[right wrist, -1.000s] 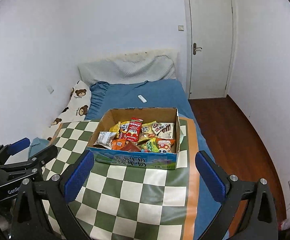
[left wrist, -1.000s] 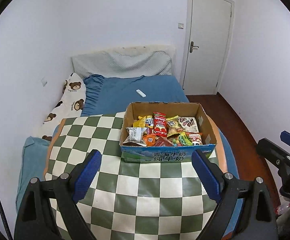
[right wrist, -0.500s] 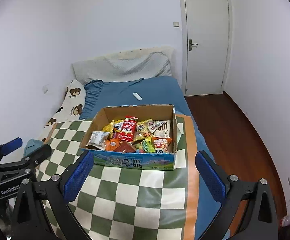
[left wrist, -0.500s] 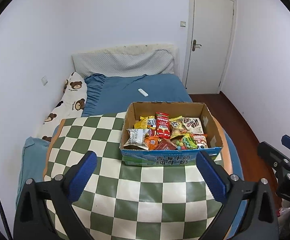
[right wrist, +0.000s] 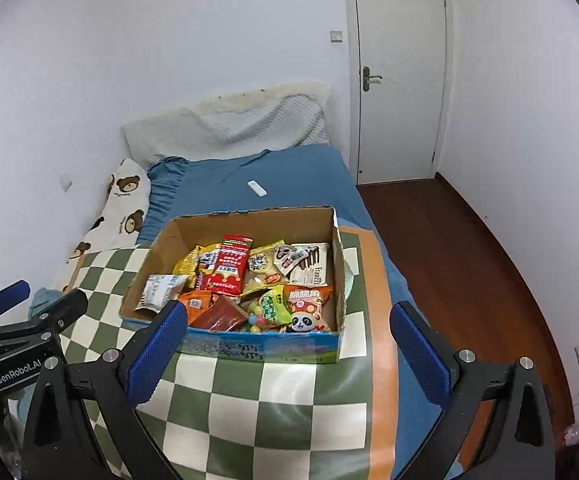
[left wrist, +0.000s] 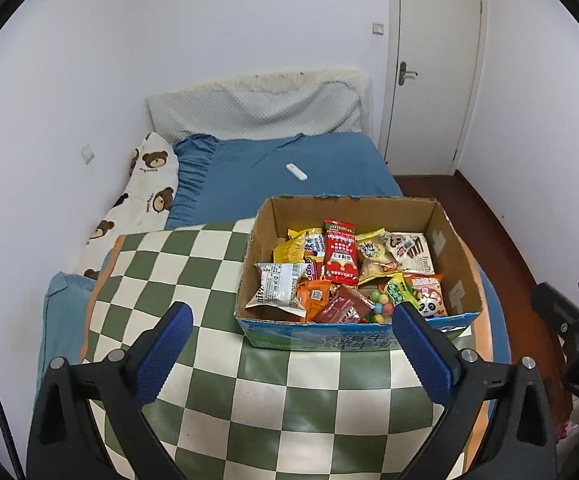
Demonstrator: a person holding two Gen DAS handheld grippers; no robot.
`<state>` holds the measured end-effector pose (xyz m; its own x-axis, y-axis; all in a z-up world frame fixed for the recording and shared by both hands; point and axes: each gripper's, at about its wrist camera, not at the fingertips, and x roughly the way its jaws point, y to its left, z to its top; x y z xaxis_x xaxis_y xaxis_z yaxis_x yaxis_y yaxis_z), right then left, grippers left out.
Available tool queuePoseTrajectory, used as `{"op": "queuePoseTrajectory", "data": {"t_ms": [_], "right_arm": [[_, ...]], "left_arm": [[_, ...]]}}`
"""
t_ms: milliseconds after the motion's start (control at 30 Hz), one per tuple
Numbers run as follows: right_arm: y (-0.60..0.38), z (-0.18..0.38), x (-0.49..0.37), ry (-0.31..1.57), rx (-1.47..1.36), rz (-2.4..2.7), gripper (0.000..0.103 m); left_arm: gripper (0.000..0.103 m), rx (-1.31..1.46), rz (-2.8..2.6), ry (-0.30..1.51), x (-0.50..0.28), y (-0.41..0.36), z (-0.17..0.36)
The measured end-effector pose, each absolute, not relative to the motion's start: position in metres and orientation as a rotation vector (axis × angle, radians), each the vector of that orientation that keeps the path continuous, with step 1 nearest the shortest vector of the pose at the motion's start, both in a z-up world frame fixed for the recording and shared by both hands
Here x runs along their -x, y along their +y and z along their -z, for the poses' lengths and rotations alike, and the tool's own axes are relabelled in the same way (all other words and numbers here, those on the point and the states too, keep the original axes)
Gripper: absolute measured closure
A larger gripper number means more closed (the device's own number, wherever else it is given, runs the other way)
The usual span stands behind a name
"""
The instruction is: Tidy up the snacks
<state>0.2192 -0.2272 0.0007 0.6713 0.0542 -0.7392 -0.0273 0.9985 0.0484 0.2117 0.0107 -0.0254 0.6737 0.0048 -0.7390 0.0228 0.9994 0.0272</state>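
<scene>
Both claws are hanging wide, nothing between the blue pads, neither touching anything. Left claw point(left wrist: 287, 340) and right claw point(right wrist: 287, 338) are both facing the cardboard box point(left wrist: 451, 248), which is sitting straight ahead of them on the checkered cloth point(left wrist: 193, 264) spread over the bed point(left wrist: 265, 176).

Snacks point(left wrist: 341, 268) are all lying inside the box in a loose jumble, none showing on the cloth. That is fitting either a box awaiting sorting or one just filled, so I'm not calling the stage.

Key relation: box's long axis is running side to side across both claws' line of approach, printed long wall nearest. In the left view the box is sitting ahead and toward that claw's right finger; in the right view, ahead and toward its left finger. So the box is lying between the two claws, roughly equally near, right maybe slightly nearer but hard to tell.

Readable text: "Franzzi" on the white biscuit pack point(right wrist: 309, 266) at the far right corner; "GenRobot.AI" on the left claw's body as seen from the right wrist. Red sachet point(right wrist: 231, 266) and panda pack point(right wrist: 307, 306) are carrying Chinese print, as is the blue-green front wall; too small to read reliably
</scene>
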Motion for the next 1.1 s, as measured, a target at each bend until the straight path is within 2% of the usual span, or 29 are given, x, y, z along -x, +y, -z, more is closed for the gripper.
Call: {"op": "queuePoseTrajectory", "data": {"t_ms": [400,1100], "right_arm": [[-0.220,0.030,-0.247,0.883,-0.017,-0.030,0.000],[-0.219,0.042,-0.252,0.917,-0.021,-0.010,0.000]], "left_arm": [[0.001,-0.032,0.007,0.873,-0.238,0.008,0.049],[0.001,-0.027,0.008,0.898,-0.244,0.010,0.064]]}}
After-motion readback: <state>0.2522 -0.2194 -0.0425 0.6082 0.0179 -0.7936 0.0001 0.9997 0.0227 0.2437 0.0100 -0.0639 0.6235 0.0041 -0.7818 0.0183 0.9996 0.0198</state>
